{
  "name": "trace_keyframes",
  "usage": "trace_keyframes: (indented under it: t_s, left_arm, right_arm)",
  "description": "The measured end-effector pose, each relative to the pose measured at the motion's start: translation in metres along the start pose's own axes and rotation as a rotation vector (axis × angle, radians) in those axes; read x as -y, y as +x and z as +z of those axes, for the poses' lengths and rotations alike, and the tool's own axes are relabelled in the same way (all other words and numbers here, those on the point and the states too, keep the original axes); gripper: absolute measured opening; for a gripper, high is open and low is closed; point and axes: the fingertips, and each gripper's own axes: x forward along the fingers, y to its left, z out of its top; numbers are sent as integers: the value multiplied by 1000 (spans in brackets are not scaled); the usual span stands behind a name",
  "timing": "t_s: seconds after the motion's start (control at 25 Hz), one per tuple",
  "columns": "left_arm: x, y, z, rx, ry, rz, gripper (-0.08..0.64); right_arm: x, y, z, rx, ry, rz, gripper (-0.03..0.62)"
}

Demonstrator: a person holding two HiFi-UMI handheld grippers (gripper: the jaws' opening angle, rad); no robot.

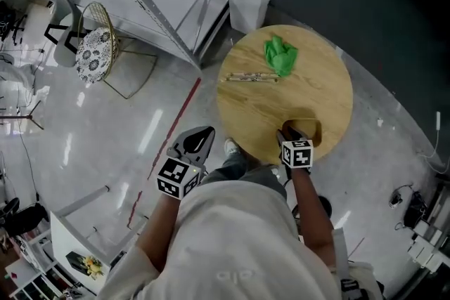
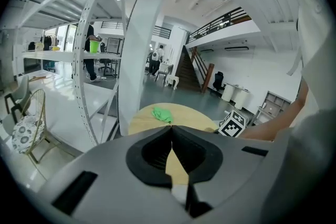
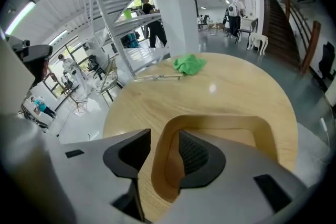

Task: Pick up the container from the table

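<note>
— Where's the container (image 1: 311, 127)?
— At the worktop's (image 1: 316, 81) six o'clock edge. My right gripper (image 3: 160, 140) view shows the jaws wide, astride its nine o'clock wall; the head view hides that.
— Left gripper (image 2: 170, 132)?
— Jaws together, empty, off the worktop at eight o'clock.

**Colours and patterns recorded**

Table (image 1: 330, 81): pale yellow wood, fine grain noted. Container (image 3: 220, 124): the same light wood tone, inner wall a shade darker. Cloth (image 1: 280, 55), far side of the table: plain bright green. Left gripper (image 2: 170, 131) and right gripper (image 3: 165, 136): grey bodies, black ribbed pads, black-and-white square markers seen on both cubes. Chair (image 1: 95, 53), far left: gold wire frame, white cushion with dark floral print. Floor (image 1: 105, 144): glossy pale grey, crossed by a thin red line (image 1: 176, 126). Shirt (image 1: 239, 242): off-white.
</note>
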Motion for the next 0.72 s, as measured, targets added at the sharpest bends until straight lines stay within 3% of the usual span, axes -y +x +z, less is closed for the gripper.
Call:
trace_keyframes:
  t_s: [0.2, 0.44, 0.52, 0.72]
  left_arm:
    - [-4, -7, -9, -1, -22, 22, 17]
    - [7, -16, -13, 9, -41, 56, 17]
    - [9, -18, -13, 14, -45, 65, 17]
    - [21, -19, -8, 28, -44, 75, 17]
  right_arm:
    - [0, 16, 0, -55, -38, -47, 169]
    - [-1, 16, -4, -106, -62, -54, 97]
    - [-2, 16, -2, -110, -60, -47, 63]
    - [-2, 4, 13, -65, -83, -30, 51]
